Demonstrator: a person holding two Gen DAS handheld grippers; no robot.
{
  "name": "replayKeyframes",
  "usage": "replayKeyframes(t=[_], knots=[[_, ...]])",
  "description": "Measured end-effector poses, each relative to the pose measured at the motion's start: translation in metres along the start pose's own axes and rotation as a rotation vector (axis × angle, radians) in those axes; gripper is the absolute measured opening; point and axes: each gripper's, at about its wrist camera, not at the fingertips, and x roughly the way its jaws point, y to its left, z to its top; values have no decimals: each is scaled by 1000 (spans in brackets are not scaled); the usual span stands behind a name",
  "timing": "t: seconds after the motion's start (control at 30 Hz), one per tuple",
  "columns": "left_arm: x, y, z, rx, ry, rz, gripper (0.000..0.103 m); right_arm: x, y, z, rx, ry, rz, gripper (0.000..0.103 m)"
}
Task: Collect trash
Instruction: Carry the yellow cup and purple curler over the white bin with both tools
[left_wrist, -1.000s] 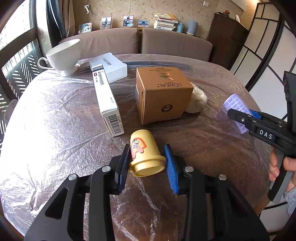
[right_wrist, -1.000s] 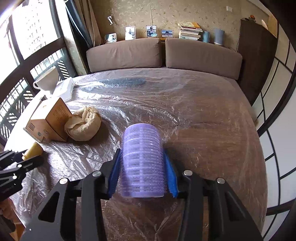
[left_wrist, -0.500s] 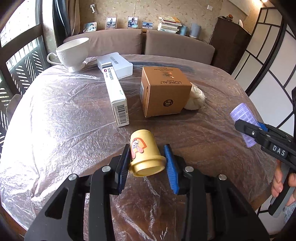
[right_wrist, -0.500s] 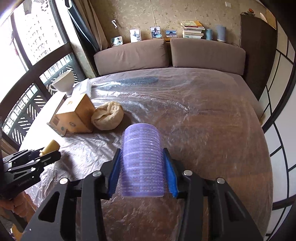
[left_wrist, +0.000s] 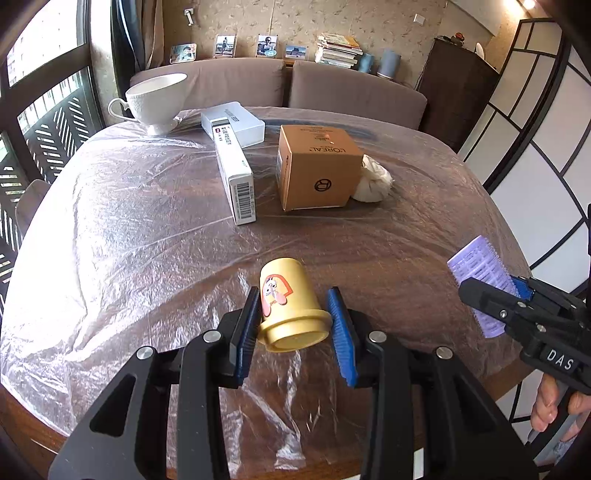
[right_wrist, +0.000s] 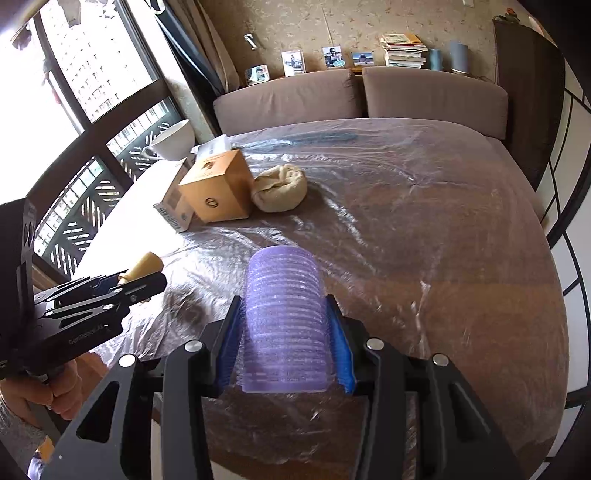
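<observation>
My left gripper (left_wrist: 293, 306) is shut on a small yellow cup (left_wrist: 290, 306) with a cartoon sticker, held above the near part of the table. My right gripper (right_wrist: 284, 314) is shut on a purple ribbed roller (right_wrist: 284, 314), also lifted over the table. The right gripper and roller (left_wrist: 478, 277) show at the right of the left wrist view. The left gripper with the yellow cup (right_wrist: 142, 264) shows at the left of the right wrist view.
A round table under plastic film (left_wrist: 147, 240) carries a brown L'Oreal box (left_wrist: 317, 166), a long white box (left_wrist: 236, 177), a white flat box (left_wrist: 236, 122), a white teacup (left_wrist: 155, 99) and a crumpled cloth wad (left_wrist: 373, 181). A sofa (left_wrist: 351, 92) stands behind.
Both grippers have drawn back and up from the table with their objects still held. The boxes look farther away in both views.
</observation>
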Motion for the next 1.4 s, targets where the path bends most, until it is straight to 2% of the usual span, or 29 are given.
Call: replayKeyframes(t=[0.67, 1.03, 1.4], knots=[[-28, -7, -43, -36, 5, 7, 39, -22, 15, -32, -44, 2, 70, 43], [-46, -11, -55, -2, -7, -44, 39, -42, 28, -55, -14, -9, 44, 43], [-70, -4, -93, 66, 26, -94, 39, -56, 61, -94, 0, 27, 9, 43]])
